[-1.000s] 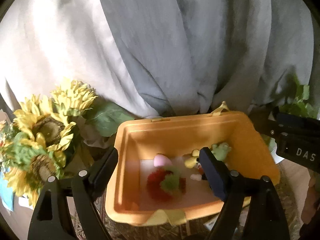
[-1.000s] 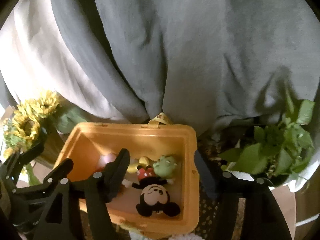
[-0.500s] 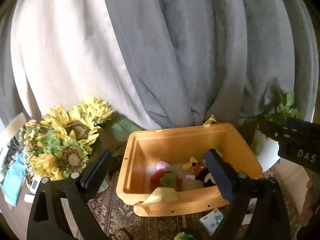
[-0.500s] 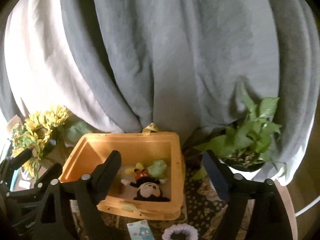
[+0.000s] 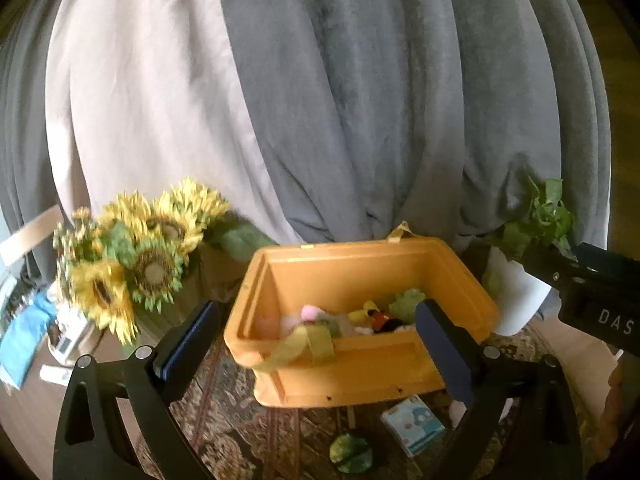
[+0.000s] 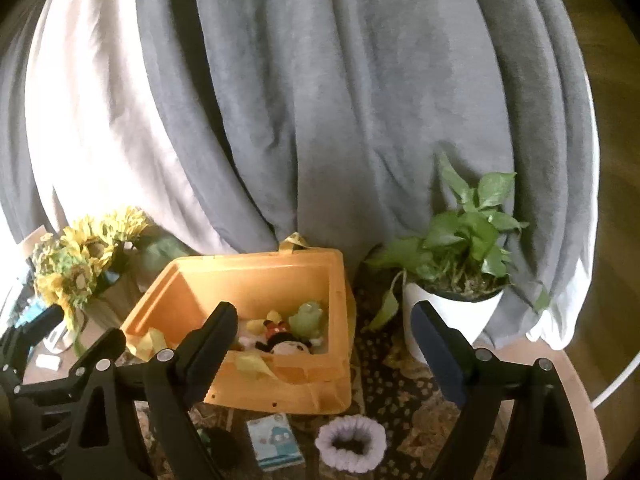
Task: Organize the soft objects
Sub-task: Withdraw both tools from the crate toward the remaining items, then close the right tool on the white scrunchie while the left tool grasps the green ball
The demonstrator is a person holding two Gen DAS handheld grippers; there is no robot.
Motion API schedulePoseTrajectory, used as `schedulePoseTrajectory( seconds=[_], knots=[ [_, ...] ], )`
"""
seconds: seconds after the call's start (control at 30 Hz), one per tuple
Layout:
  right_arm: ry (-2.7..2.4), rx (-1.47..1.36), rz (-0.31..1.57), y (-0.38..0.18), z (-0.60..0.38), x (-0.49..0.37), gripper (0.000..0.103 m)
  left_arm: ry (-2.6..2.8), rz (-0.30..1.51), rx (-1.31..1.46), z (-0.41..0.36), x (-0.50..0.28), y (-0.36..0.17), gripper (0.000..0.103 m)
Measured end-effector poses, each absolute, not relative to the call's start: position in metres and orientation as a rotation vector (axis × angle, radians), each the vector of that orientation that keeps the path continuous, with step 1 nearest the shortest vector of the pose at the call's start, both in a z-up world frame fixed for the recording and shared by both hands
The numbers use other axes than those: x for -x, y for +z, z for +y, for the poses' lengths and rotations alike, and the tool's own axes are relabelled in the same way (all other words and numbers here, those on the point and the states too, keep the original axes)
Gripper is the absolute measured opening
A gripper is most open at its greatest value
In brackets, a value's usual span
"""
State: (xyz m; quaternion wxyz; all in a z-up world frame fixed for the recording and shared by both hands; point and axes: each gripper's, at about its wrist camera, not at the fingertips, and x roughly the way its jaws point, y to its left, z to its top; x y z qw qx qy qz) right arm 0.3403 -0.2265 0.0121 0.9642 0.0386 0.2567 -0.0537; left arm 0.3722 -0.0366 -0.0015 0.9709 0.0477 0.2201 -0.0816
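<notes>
— Bin (image 5: pixel 348 372) orientation?
— The orange bin was seen standing upright on the patterned rug (image 6: pixel 392 392), its open mouth turned upward and its long axis running left to right across the left wrist view. One bin was counted.

— Contents and strays?
— Several plush toys were seen piled inside; a black-eared mouse plush (image 6: pixel 286 346) and a green plush (image 6: pixel 306 316) could be told apart, the rest being too jumbled for a count. In front of the bin, on the rug, one lilac scrunchie (image 6: pixel 351 444), one small card pack (image 6: pixel 274 442) and one green ball (image 5: pixel 351 453) were noted. One potted plant (image 6: pixel 460 240) stood right of the bin, one sunflower bunch (image 5: pixel 136 256) left of it.

— Grippers?
— The left gripper (image 5: pixel 316 344) and right gripper (image 6: pixel 322 338) were each found spread wide, above the rug on the near side of the bin. Nothing was gripped or touched by either.
</notes>
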Motion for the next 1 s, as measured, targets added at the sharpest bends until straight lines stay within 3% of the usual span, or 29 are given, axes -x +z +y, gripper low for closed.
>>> schedulePoseTrajectory(
  seconds=[0.4,1.0],
  knots=[
    [-0.129,-0.064,0.523,-0.016,-0.224,-0.303,0.091,-0.172,0.475,-0.049,-0.033,-0.336,-0.036,0.101],
    [-0.122,-0.079,0.697,-0.08,-0.23,-0.293,0.091,-0.179,0.567,-0.129,-0.041,-0.313,-0.091,0.101]
  ],
)
